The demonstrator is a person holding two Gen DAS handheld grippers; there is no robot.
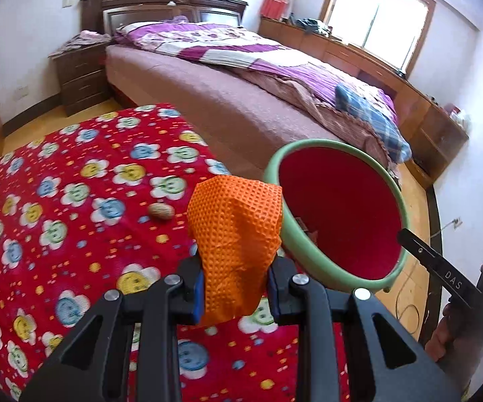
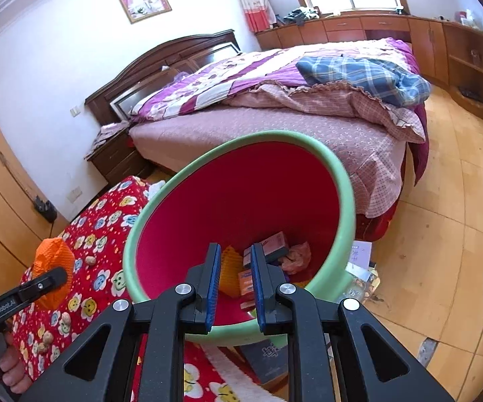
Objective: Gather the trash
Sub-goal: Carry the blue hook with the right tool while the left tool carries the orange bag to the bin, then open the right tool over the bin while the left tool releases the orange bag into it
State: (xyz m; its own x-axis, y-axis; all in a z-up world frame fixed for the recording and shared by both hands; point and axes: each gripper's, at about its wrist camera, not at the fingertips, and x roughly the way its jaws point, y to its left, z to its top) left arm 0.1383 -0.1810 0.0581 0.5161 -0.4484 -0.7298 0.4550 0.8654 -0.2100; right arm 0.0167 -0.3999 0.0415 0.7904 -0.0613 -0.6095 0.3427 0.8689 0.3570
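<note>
The left gripper is clamped on a crumpled orange waffle-textured wrapper, its blue pads pressing both sides, held above a table draped in red cloth printed with smiling flowers. The right gripper holds the near rim of a tilted green plastic bin with a red inside; its jaws sit slightly apart, the rim between them. In the bin lie small orange and red cartons, another orange waffle piece and crumpled pink paper. A brown walnut rests on the cloth just beyond the wrapper. Beyond stand a wooden bed with purple bedding, a dark bedside cabinet and a bright window. The bin's underside is hidden.
</note>
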